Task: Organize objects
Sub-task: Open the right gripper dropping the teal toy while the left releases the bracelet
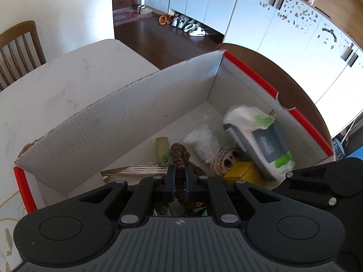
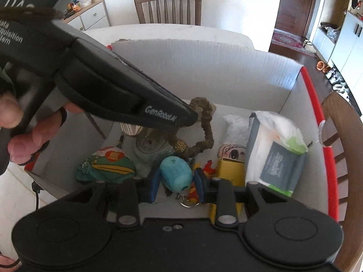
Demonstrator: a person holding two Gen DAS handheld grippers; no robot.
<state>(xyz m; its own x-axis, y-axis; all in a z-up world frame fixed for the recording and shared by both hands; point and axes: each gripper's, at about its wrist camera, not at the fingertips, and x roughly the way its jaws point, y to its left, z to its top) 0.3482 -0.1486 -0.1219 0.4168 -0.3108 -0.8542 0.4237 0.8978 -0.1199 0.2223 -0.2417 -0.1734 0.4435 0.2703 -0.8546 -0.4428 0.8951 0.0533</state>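
Left gripper (image 1: 180, 178): fingers are clamping tight on the brown braided cord (image 2: 205, 128), over the box (image 1: 95, 124).
Right gripper (image 2: 176, 181): fingers are gripping the blue egg-shaped toy (image 2: 175, 173) inside the box.

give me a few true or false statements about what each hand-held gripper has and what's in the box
1. The left hand-held gripper is shut on a brown braided cord. True.
2. The right hand-held gripper holds a yellow box. False: it holds a blue egg-shaped toy; the yellow box lies inside the cardboard box.
3. The cardboard box has red edges. True.
4. The wet wipes pack lies on the table outside the cardboard box. False: it leans inside, by the red-edged wall.
5. Both grippers are above the open cardboard box. True.
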